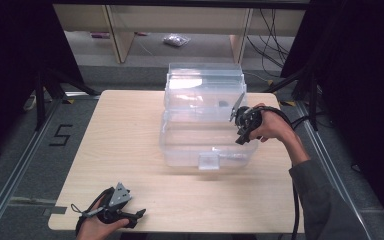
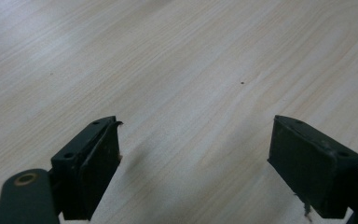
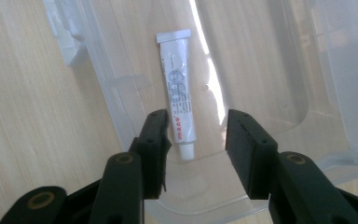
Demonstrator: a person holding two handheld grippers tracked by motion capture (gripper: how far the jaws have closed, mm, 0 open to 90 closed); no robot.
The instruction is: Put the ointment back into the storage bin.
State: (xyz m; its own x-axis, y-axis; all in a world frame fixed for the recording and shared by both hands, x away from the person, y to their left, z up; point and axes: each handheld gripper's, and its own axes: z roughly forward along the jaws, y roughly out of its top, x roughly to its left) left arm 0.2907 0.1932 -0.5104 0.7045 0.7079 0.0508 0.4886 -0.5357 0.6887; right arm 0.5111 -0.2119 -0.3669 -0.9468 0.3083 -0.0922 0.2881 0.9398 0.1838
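A clear plastic storage box (image 1: pixel 180 145) stands on the wooden table (image 1: pixel 115 145) with its lid (image 1: pixel 205 82) tipped up at the back. On the box floor (image 3: pixel 265 70) lies a small white tube (image 3: pixel 177 93) with grey print, its nozzle end towards me. My right gripper (image 1: pixel 242 136) hangs over the box's right side. In the right gripper view its jaws (image 3: pixel 198 119) stand apart just above the tube's nozzle end, with no pad pressing on it. My left gripper (image 1: pixel 136 218) rests at the table's front left, wide open (image 2: pixel 196 135) over bare wood.
A latch tab (image 1: pixel 209 161) sticks out from the box's front wall. Black frame legs flank the table. On the floor beyond stand wooden furniture legs, cables and a small plastic bag (image 1: pixel 176 40). A "5" marks the floor at the left (image 1: pixel 60 135).
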